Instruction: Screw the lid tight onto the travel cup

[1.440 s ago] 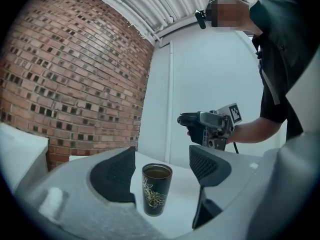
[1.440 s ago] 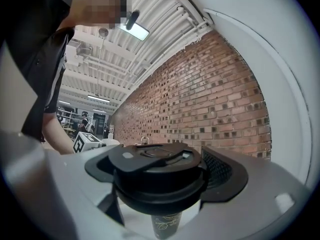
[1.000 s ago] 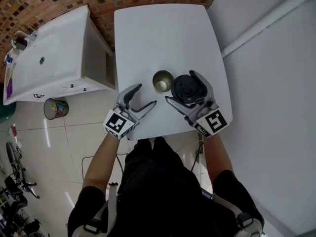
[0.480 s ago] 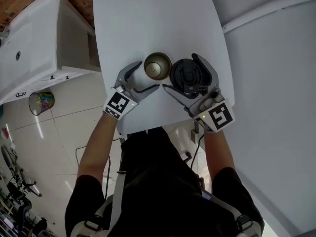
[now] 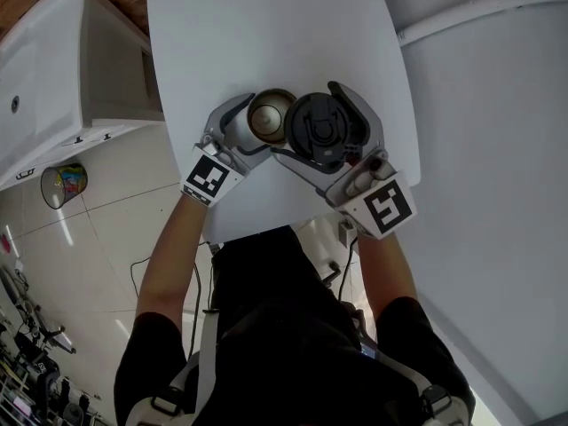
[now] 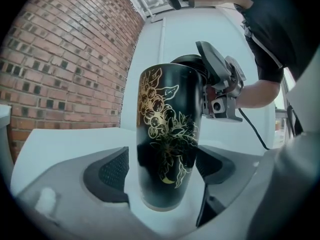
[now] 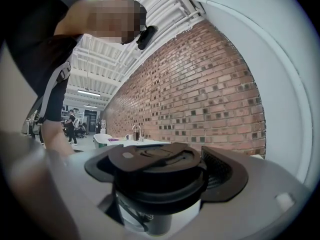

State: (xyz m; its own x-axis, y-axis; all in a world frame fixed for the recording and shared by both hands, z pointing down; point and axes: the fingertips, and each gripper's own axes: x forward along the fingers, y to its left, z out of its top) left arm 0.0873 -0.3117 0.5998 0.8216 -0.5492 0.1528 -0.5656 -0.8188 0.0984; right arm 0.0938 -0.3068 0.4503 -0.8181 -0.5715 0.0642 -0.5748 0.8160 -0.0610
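We see the black cup (image 5: 269, 116) with gold flowers standing straight up near the middle of the frame, its top open. The round black lid (image 5: 318, 130) lies flat just right of it.

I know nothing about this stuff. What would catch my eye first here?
A black travel cup with gold flowers stands on the white table between the jaws of the left gripper, which have just been opening and don't press it. Right beside its open mouth, the right gripper holds the black lid clamped.
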